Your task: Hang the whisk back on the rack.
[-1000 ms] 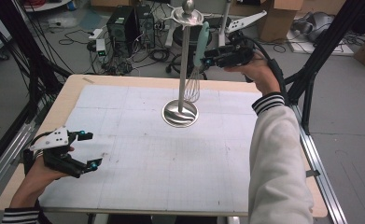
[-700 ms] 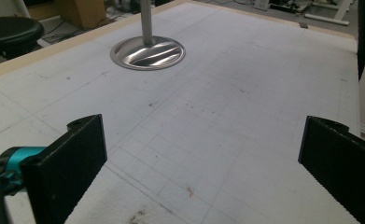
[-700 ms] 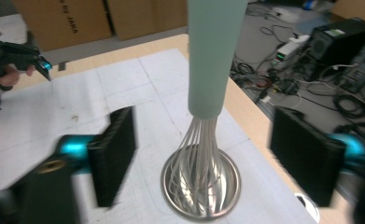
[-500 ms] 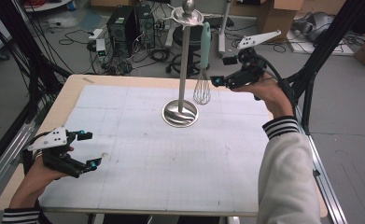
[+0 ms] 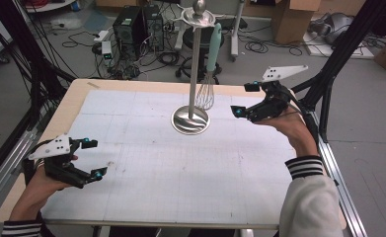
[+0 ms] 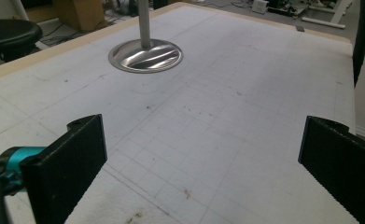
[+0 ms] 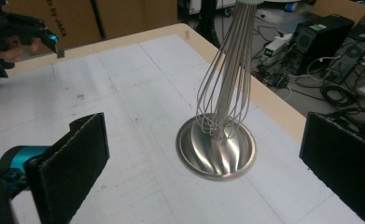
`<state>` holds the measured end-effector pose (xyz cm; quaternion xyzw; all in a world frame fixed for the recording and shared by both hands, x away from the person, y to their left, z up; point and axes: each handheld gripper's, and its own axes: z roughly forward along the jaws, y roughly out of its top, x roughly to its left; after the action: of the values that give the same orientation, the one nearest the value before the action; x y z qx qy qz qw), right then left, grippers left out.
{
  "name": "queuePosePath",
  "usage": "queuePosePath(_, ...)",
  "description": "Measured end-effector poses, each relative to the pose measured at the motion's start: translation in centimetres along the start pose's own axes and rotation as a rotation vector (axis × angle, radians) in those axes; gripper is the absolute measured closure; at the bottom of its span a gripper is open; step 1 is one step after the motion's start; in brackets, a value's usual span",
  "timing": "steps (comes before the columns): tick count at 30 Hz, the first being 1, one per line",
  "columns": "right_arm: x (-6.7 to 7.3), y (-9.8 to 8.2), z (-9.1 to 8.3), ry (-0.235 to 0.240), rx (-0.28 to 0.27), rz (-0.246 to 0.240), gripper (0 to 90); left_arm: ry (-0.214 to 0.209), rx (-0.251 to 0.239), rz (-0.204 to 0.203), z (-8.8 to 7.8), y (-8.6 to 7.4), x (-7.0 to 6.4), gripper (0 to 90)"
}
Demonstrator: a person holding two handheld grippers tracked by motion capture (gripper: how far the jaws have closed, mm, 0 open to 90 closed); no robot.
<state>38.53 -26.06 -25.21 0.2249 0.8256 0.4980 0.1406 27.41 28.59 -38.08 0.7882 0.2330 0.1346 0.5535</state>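
Both jaws stand wide and empty: my right gripper (image 5: 242, 99) has just let go, leaving the whisk (image 5: 208, 74) hanging on the stand (image 5: 194, 64), seemingly hooked; left gripper (image 5: 89, 158) idles over the bench (image 5: 146, 173).

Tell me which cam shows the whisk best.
The high view: the whole whisk shows there, teal handle hooked at the top of the stand, wire loops hanging free above the base. The right gripper view gives the wires close up, handle cropped. The left gripper view catches just the stand's base.
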Motion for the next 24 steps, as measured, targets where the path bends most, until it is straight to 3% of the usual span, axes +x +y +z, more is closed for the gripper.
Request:
queuePosePath(10, 2.3, -4.2, -1.7, -0.035, -0.035, 0.025, 0.4, -0.001, 0.0, 0.005, 0.0, 0.0, -0.3, 1.7)
queuePosePath(24, 5.3, -11.5, -3.1, -0.08, -0.106, 0.067, 0.4, -0.008, 0.004, -0.01, -0.1, -0.4, -0.3, 1.7)
